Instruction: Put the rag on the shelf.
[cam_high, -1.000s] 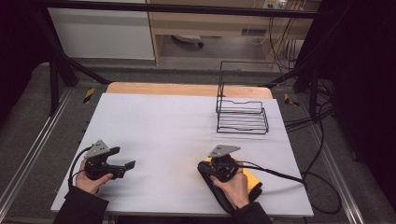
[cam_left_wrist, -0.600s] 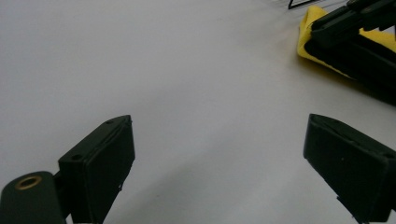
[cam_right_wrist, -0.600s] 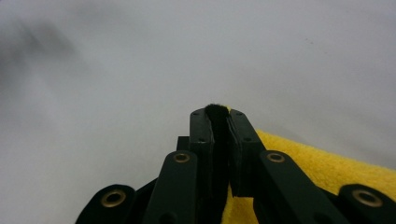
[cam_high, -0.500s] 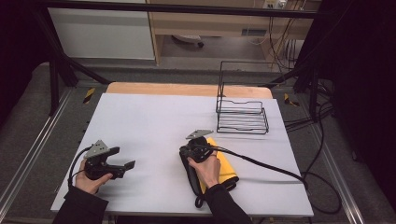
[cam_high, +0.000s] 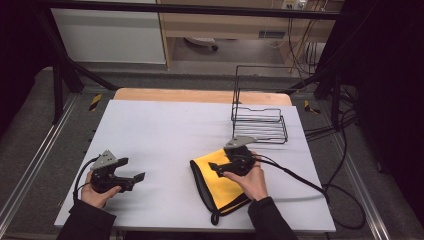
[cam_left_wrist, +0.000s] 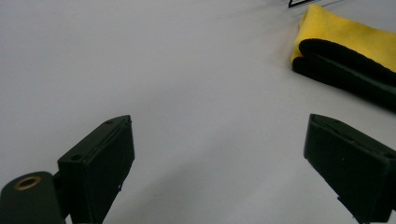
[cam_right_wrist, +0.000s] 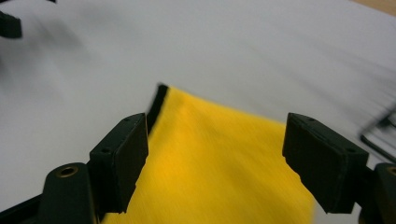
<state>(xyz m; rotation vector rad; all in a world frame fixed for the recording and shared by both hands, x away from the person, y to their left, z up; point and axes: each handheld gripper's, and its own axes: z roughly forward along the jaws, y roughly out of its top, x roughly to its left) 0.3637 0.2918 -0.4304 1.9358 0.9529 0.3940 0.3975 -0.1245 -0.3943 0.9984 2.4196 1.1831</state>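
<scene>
A yellow cloth (cam_high: 220, 187) edged in black lies folded on the white table (cam_high: 175, 130), near the front and right of the middle. My right gripper (cam_high: 220, 162) hovers open over the cloth's far part, pointing left. In the right gripper view its jaws (cam_right_wrist: 215, 158) stand wide apart above the yellow cloth (cam_right_wrist: 219, 172), with nothing between them. My left gripper (cam_high: 131, 170) rests at the front left, open and pointing right toward the cloth. In the left gripper view the jaws (cam_left_wrist: 217, 172) frame bare table, and the cloth (cam_left_wrist: 345, 42) lies ahead at the upper right.
A black wire rack (cam_high: 259, 122) stands at the back right of the table. A wooden strip (cam_high: 200, 95) runs along the table's far edge. Cables (cam_high: 300, 180) trail from the right gripper off the right side.
My right hand swung left and then eased back over the cloth. The yellow cloth now lies further left and shows more from under the hand. The left gripper has stayed put.
</scene>
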